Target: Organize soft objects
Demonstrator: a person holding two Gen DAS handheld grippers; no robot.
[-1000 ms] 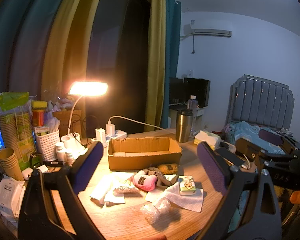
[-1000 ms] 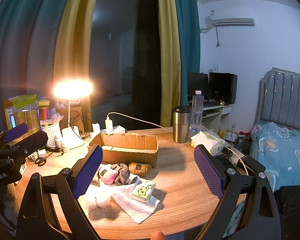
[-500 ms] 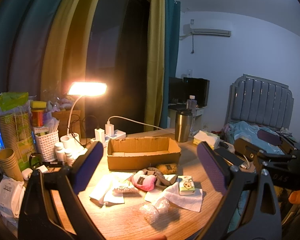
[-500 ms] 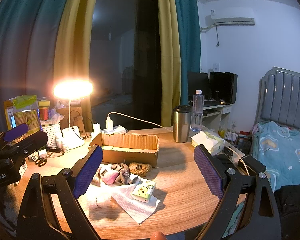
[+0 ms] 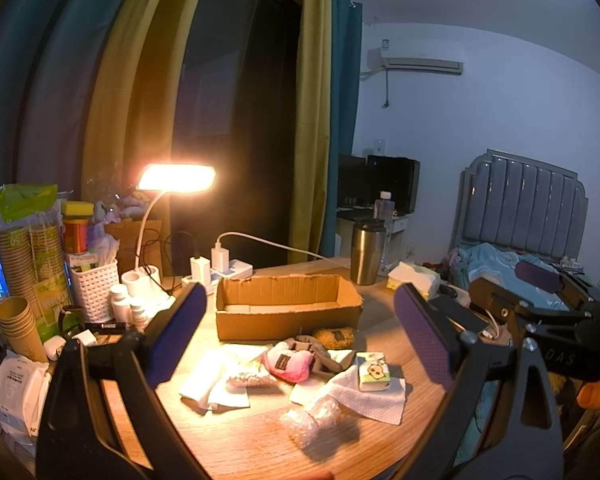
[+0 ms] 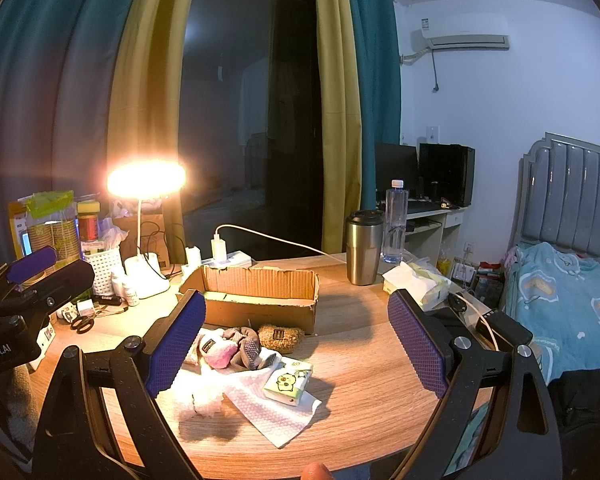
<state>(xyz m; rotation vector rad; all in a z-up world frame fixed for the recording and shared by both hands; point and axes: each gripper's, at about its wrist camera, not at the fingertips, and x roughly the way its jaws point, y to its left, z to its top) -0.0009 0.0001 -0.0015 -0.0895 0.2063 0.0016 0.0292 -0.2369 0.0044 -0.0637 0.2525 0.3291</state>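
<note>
- i see a lit desk lamp (image 5: 176,177) at the back left of the round wooden table (image 6: 364,364).
- a steel tumbler (image 6: 364,247) stands upright at the far edge, with a clear water bottle (image 6: 395,221) just beside it.
- a white charger (image 5: 220,258) sits plugged into a power strip (image 5: 236,270).
- stacked paper cups (image 5: 18,326) and a white basket (image 5: 94,286) crowd my left.

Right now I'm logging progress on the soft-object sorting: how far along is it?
Nothing looks done: the cardboard box appears empty. Nothing is in hand; the left gripper and right gripper are both open above the table. Left to do: the pink plush, brown fuzzy pouch, tissue pack, paper towels and bubble wrap.
</note>
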